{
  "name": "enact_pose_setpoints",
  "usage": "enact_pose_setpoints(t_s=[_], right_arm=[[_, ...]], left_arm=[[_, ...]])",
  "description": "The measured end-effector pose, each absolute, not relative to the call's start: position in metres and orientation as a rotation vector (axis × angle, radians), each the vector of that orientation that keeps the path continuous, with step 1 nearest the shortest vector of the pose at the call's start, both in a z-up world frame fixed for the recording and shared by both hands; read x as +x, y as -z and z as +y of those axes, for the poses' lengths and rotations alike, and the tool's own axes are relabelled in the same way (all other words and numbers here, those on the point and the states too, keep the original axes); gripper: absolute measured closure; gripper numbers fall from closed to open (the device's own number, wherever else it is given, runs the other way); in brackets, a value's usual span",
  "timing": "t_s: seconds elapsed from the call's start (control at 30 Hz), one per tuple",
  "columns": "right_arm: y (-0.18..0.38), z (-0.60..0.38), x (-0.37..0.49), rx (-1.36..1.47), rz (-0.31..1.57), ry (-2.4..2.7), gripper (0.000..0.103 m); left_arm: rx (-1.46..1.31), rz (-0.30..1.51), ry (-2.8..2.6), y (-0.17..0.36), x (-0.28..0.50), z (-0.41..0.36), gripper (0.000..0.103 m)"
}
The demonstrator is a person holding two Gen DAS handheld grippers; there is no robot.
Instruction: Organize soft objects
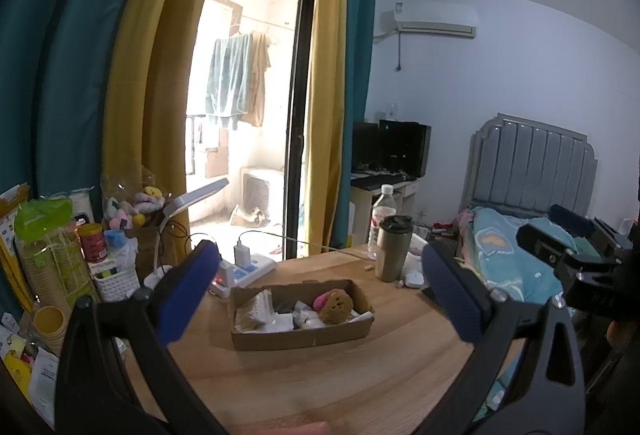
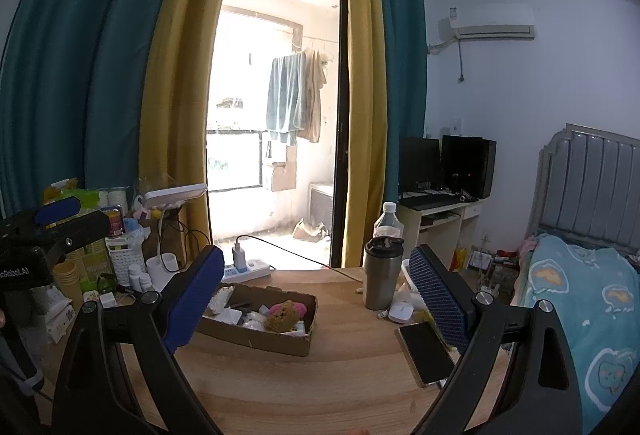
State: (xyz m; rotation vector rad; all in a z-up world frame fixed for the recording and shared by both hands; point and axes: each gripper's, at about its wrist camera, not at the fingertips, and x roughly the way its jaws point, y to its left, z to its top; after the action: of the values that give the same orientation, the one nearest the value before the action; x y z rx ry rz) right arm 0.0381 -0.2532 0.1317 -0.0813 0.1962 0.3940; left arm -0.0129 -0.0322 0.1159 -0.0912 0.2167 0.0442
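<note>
Two grippers, left gripper (image 1: pixel 320 299) & right gripper (image 2: pixel 316 295), both spread wide, empty | cardboard box (image 1: pixel 300 335) w/ brown plush (image 1: pixel 338 307) ahead on table (image 1: pixel 320 387) | approach low, pinch plush centre.

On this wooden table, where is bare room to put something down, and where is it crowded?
Free: the wood on the near side of the cardboard box, up to the phone. Also the strip between box and steel tumbler. Crowded: the left edge around the white basket and power strip; also beside the tumbler.
</note>
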Motion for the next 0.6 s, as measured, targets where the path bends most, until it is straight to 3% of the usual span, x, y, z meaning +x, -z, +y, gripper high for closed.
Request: enact_pose_setpoints(t_s=[0.6], right_arm=[[-0.1308, -0.254, 0.039, -0.08, 0.2, -0.393, 0.007]], left_arm=[[-0.087, 0.22, -0.039, -0.1135, -0.0131, -0.0336, 0.001]])
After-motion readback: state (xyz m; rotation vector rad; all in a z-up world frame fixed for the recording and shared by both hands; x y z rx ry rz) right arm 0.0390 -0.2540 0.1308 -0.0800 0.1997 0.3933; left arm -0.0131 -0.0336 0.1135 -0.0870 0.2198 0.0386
